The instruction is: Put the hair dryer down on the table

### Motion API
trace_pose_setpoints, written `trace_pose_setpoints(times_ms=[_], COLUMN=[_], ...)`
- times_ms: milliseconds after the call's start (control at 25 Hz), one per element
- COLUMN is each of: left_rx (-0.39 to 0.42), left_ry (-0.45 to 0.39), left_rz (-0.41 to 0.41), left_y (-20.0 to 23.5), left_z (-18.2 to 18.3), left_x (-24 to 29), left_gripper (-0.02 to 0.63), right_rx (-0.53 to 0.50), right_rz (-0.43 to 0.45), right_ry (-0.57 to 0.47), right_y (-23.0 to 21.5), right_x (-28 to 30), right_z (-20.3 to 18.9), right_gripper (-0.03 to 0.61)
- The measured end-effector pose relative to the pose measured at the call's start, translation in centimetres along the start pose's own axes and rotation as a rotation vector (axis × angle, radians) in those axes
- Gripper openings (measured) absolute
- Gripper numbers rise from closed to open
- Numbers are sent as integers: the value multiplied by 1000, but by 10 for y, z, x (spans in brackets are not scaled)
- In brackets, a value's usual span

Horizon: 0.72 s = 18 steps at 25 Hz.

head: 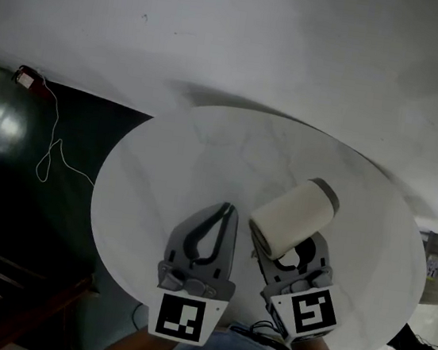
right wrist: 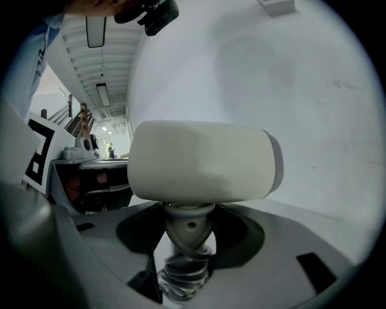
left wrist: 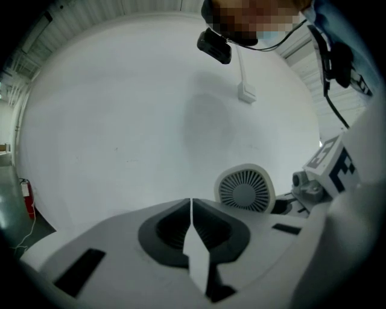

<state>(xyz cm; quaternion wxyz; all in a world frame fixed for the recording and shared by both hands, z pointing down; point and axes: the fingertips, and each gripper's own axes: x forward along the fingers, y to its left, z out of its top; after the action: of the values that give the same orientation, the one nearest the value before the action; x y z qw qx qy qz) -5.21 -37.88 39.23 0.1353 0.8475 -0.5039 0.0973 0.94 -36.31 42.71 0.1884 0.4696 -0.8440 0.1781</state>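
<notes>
Side-by-side over table [head: 164,163], right gripper [head: 296,260] jaws clamping hair dryer [head: 293,216], left gripper [head: 229,209] jaws closed

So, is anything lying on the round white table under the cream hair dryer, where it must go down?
No, nothing visible. The cream hair dryer, held by its handle in the right gripper, hangs over a bare part of the round white table. The shut left gripper is beside it, not under it.
</notes>
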Motion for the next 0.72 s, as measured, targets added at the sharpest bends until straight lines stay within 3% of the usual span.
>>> trace_pose_setpoints(times_ms=[720], left_rx=[-83], left_ry=[71], left_rz=[39], left_y=[38], left_z=[-35], left_x=[29], left_gripper=[17], right_rx=[-5], right_rz=[1], right_ry=[147], right_y=[-13], right_x=[57], right_z=[-27], right_gripper=[224])
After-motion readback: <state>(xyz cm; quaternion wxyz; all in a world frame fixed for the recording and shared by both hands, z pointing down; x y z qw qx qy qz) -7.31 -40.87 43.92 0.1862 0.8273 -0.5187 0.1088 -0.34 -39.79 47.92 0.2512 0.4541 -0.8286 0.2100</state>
